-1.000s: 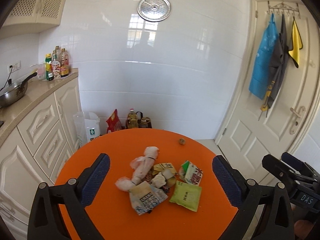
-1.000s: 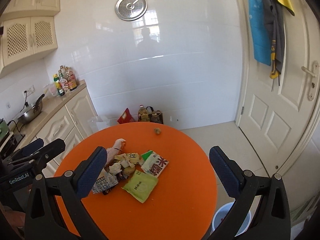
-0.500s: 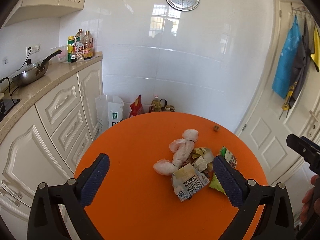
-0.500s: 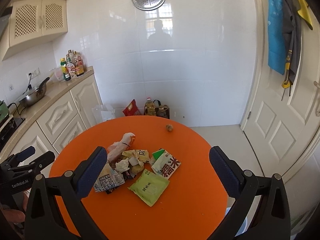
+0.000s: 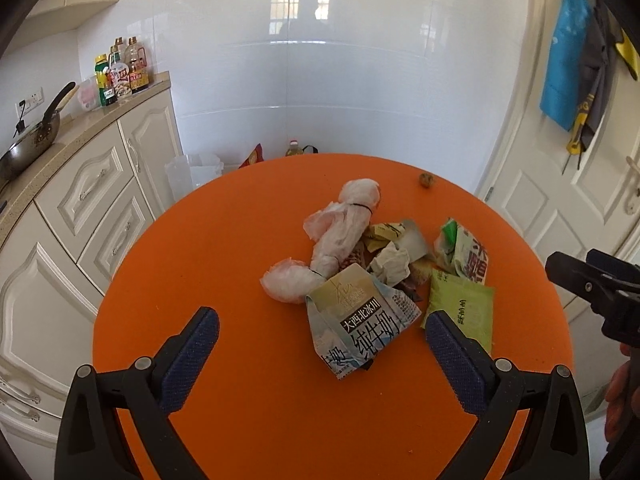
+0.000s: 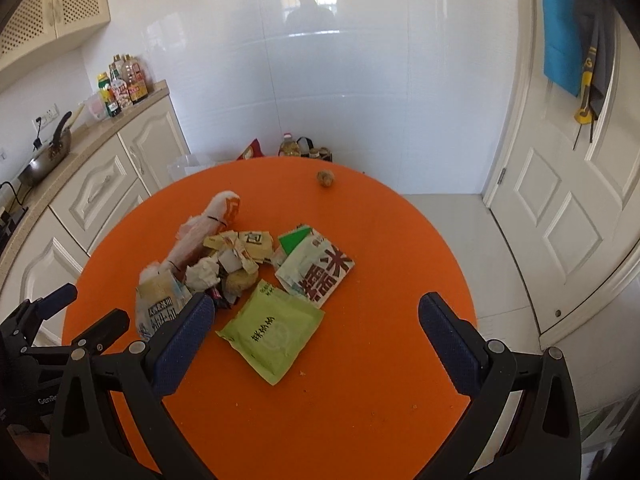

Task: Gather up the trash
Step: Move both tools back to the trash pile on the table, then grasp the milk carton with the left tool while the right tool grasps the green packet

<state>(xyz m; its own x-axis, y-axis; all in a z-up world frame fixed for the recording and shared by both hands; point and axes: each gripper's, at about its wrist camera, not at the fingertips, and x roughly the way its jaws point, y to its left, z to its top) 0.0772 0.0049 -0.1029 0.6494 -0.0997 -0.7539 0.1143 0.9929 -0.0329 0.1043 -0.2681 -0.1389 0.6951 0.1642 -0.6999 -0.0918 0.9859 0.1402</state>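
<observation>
the trash sits in one loose heap on the round orange worktop (image 5: 240, 420), a little right of centre in the left wrist view. nearest the left hand-held gripper (image 5: 320, 354) is a flattened milk carton (image 5: 356, 324), lying on its side between the spread jaws but not touched by them; that gripper is released and holds nothing. behind the carton lies a tied-off plastic wrap bundle (image 5: 340, 236), and beside it a crumpled tissue (image 5: 394, 262) among small torn wrappers. to the right are a flat green sachet (image 6: 272, 330) and a white and green rice bag (image 6: 316, 266); a small brown lump (image 6: 325, 178) sits well apart near the far edge.

the right hand-held gripper (image 6: 316, 340) is likewise released and empty, hovering over the near side of the sachet.

all of it looks light and thin. the carton is probably empty and will crush, so it is best pinched across a folded edge or its raised corner, not the flat face. the sachet and rice bag are slick film lying flat; a finger would need to slide under an edge or catch a curled corner. the wrap bundle is soft and should be easiest taken at its tied waist. the tissue will compress to almost nothing. what lies under the tissue is too jumbled to tell.
</observation>
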